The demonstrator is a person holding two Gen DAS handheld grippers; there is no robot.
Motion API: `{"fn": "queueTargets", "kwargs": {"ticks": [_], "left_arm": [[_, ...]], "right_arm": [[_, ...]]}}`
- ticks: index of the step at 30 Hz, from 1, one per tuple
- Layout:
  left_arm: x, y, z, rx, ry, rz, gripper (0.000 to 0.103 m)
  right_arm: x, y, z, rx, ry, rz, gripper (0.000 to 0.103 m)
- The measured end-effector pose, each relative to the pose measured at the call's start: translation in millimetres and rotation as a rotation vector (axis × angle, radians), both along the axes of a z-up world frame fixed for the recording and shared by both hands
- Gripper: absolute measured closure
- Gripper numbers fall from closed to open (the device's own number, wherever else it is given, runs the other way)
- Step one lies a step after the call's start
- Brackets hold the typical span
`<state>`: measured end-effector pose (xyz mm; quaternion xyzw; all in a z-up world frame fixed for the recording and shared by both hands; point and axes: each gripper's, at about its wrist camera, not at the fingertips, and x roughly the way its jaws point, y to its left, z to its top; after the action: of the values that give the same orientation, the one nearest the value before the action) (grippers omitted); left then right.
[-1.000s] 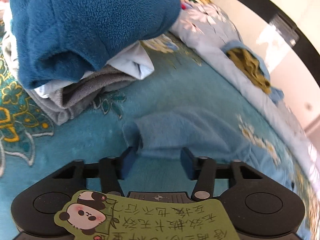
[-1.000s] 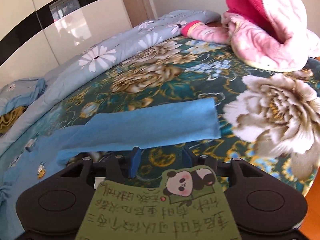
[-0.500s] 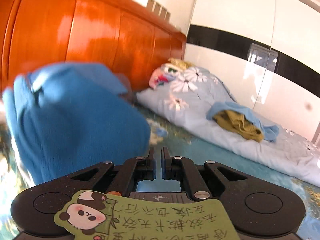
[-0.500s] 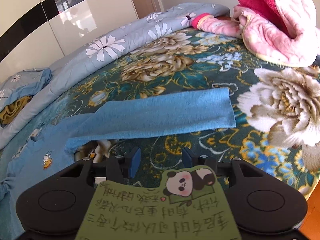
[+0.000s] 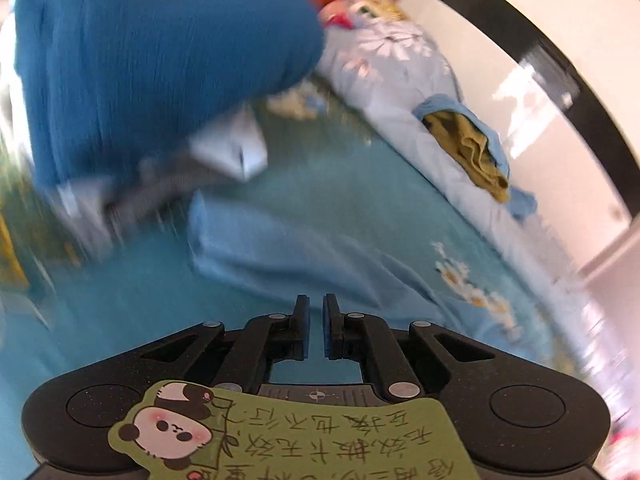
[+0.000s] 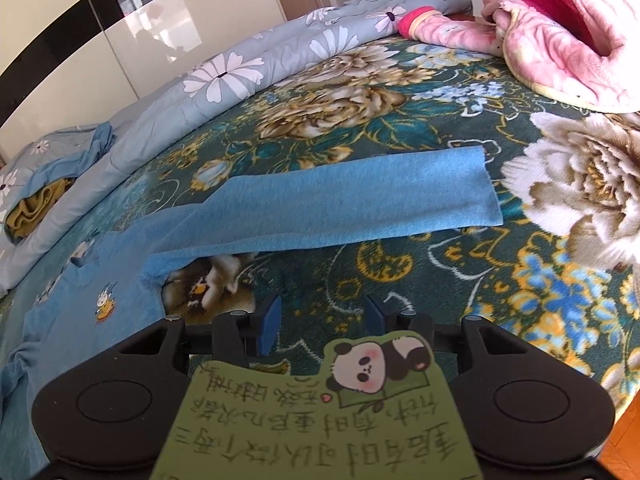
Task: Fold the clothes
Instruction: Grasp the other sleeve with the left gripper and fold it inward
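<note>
Light blue shirt (image 6: 120, 300) is spread flat on the bed (image 6: 400, 272), one sleeve (image 6: 352, 200) stretched straight out toward the pink blanket (image 6: 568, 40). Right gripper (image 6: 322, 322) hovers just short of that sleeve, fingers released, nothing between them. Left gripper (image 5: 316, 332) is clenched on nothing, as far as the blur lets me see, near the other sleeve (image 5: 280, 252). A stack of folded clothes (image 5: 160, 92) sits just beyond it.

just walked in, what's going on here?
Someone is folding clothes on a bed with two handheld grippers. A light blue shirt lies flat on the floral bedspread, one sleeve stretched out. The right gripper is open just short of that sleeve, holding nothing. The left gripper is shut, seemingly empty, near a stack of folded clothes.
</note>
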<state>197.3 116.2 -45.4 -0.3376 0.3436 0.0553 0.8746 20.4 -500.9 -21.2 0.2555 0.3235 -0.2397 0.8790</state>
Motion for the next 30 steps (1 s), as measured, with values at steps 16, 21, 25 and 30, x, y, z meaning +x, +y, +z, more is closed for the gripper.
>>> {"fn": "queueTargets", "kwargs": {"ticks": [16,21,25,30], "left_arm": [[43.3,3.2,-28.6,-0.143,0.006,0.194,0.082],[45.9,7.7,-4.9,0.045,-0.025,0.255,0.094],[46.6,13.3,-2.4,0.111,-0.024,0.234,0.095],[44.4,21.9,-6.8,0.141,-0.017,0.29,0.095]], "right_arm": [[4.1,5.6,-3.6,0.003,0.008,0.014,0.053],[4.2,4.3,-5.4,0.01,0.009,0.012,0.053],[4.8,4.9,-8.3,0.015,0.012,0.016,0.053],[5.5,6.2,-10.7,0.024,0.016,0.018,0.053]]}}
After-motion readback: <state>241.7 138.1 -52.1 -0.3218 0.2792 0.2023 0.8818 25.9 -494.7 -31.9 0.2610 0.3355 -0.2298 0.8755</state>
